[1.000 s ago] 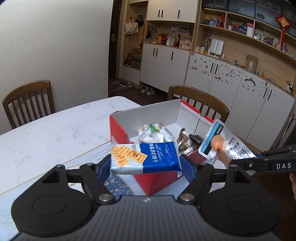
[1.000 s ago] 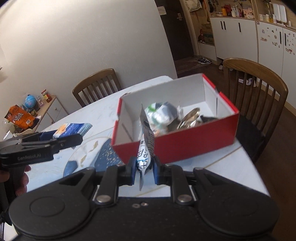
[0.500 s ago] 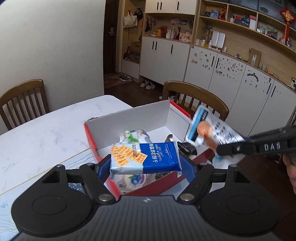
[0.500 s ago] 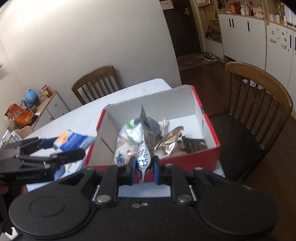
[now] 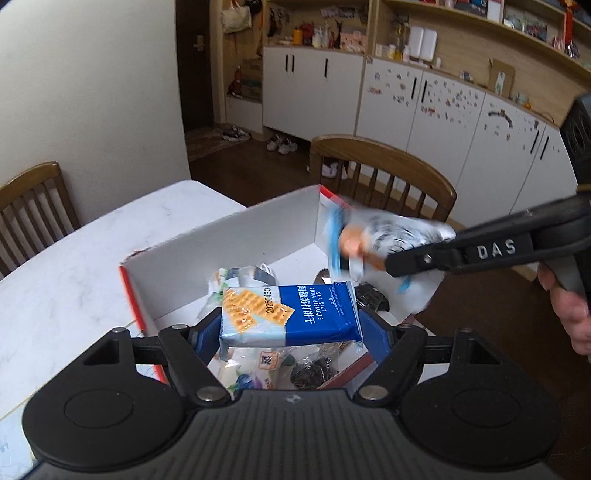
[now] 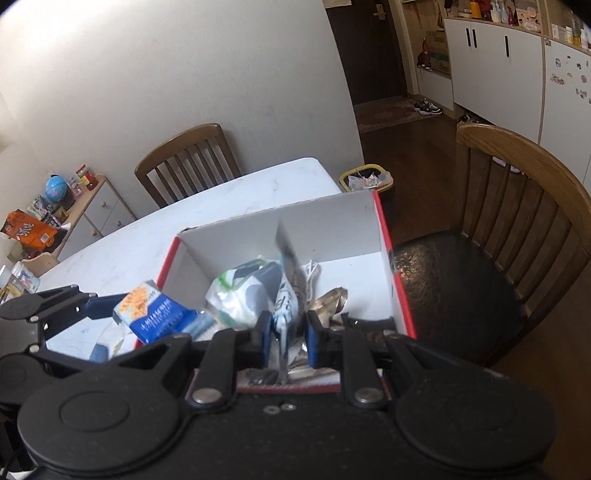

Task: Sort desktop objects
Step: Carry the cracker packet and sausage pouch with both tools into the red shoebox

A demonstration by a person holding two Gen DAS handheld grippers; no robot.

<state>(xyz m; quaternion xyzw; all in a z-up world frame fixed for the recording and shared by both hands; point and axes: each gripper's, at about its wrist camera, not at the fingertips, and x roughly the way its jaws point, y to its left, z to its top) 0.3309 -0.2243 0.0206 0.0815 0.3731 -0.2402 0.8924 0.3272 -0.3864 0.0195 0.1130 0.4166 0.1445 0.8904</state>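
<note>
White marble table (image 5: 74,258), left of frame, bears the red-rimmed box (image 5: 236,236) at centre. Left gripper (image 5: 290,326) clamps the blue biscuit pack (image 5: 291,312) above it; right gripper (image 6: 288,334) pinches a white snack packet (image 6: 286,306). Step: depositing. Next: releasing both inside the box.

You face a white wall (image 5: 92,92) at 10 o'clock, white cabinets (image 5: 436,110) under wooden shelves (image 5: 480,33) at 1, dark wood floor (image 5: 236,155), and wooden chairs (image 5: 384,173) around the marble surface (image 5: 74,266).
</note>
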